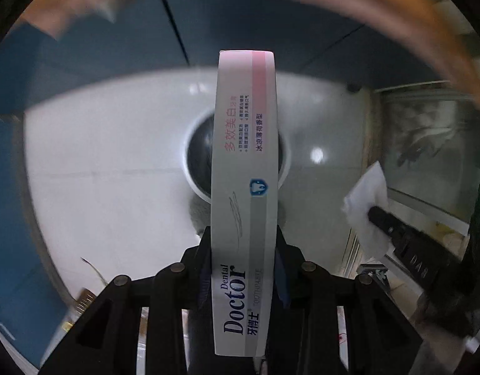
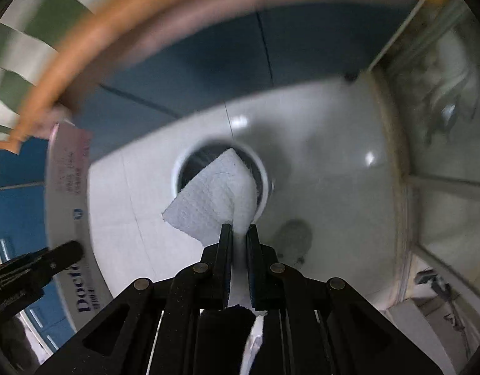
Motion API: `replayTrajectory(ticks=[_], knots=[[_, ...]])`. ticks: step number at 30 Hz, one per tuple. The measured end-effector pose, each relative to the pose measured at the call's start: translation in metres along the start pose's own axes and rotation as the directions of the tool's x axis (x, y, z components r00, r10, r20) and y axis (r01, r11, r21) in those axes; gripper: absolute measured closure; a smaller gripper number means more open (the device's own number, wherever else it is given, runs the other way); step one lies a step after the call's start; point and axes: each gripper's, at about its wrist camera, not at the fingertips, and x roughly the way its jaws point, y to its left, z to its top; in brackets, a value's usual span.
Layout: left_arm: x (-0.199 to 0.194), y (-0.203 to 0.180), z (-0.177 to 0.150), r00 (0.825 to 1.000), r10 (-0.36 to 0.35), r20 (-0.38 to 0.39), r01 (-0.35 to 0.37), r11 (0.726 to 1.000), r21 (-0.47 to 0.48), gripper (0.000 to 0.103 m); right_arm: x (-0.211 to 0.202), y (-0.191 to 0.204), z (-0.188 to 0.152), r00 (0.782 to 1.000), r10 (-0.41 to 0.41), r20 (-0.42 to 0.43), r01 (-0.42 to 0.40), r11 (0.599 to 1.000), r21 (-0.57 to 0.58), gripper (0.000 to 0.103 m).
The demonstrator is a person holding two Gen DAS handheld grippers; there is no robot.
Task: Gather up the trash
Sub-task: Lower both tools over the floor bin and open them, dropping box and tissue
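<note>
The left gripper [image 1: 243, 234] jaws squeeze the toothpaste box [image 1: 244, 162]; the right gripper [image 2: 238, 234] jaws pinch the tissue [image 2: 215, 200]. Both hang above the bin [image 2: 265, 193]. Get right over its hole, then let go

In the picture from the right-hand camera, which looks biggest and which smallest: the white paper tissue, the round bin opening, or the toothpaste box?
As they look in that view, largest first:
1. Long white toothpaste box, though it sits nearer the lens.
2. Crumpled white paper tissue and round dark bin opening with white rim: too alike to rank, since the tissue hides part of the opening.
</note>
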Motion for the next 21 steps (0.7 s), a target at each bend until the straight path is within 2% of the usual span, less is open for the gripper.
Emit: replayTrajectory(ticks=[2,4,7,9,11,12,13,14,15,16,17,20,21], knots=[[0.068,0.005,0.024,0.997,-0.025,-0.072,0.024,1.0,-0.011,0.072,0.066,-0.007,0.002,0.999,-0.013,-0.034,0.012,1.0,-0.018,0.094],[0.115,0.009,0.042,0.993,-0.023,-0.117,0.021,1.0,-0.019,0.072,0.108,-0.01,0.007,0.999,-0.008,-0.054,0.007,1.0,-0.015,0.094],[0.165,0.016,0.065,0.991,-0.026,-0.129,0.024,1.0,-0.019,0.07,0.18,-0.017,0.013,0.996,-0.006,-0.088,0.005,1.0,-0.005,0.094],[0.183,0.02,0.075,0.993,-0.011,-0.115,0.009,1.0,-0.022,0.06,0.212,-0.02,0.016,0.994,-0.001,-0.105,0.001,1.0,-0.005,0.093],[0.194,0.026,0.076,0.996,-0.001,-0.09,-0.002,0.999,-0.037,0.028,0.236,-0.017,0.021,0.993,0.002,-0.122,-0.003,1.0,-0.005,0.09],[0.196,0.03,0.078,0.997,0.007,-0.075,-0.01,0.999,-0.046,0.023,0.242,-0.017,0.025,0.992,0.0,-0.128,-0.001,1.0,-0.007,0.087],[0.198,0.032,0.079,0.998,0.021,-0.062,-0.024,0.998,-0.054,0.015,0.248,-0.013,0.028,0.991,-0.004,-0.13,0.003,1.0,-0.011,0.078],[0.198,0.034,0.079,0.998,0.029,-0.053,-0.033,0.997,-0.063,0.009,0.254,-0.011,0.028,0.991,-0.007,-0.133,0.005,1.0,-0.015,0.057],[0.199,0.039,0.08,0.999,0.039,-0.038,-0.042,0.996,-0.077,0.006,0.255,-0.007,0.033,0.991,-0.006,-0.134,0.003,1.0,-0.019,0.047],[0.197,0.039,0.078,0.998,0.056,-0.023,-0.058,0.995,-0.085,0.002,0.256,-0.006,0.034,0.992,-0.012,-0.127,0.009,1.0,-0.023,0.033],[0.195,0.041,0.076,0.997,0.079,-0.01,-0.08,0.993,-0.092,0.002,0.254,-0.004,0.034,0.993,-0.019,-0.114,0.016,1.0,-0.027,0.022],[0.184,0.05,0.065,0.991,0.127,0.034,-0.123,0.987,-0.1,0.002,0.244,-0.006,0.035,0.994,-0.048,-0.097,0.044,0.998,-0.035,0.0],[0.178,0.05,0.061,0.987,0.151,0.055,-0.145,0.984,-0.104,0.002,0.24,-0.006,0.034,0.994,-0.052,-0.094,0.048,0.998,-0.038,0.0]])
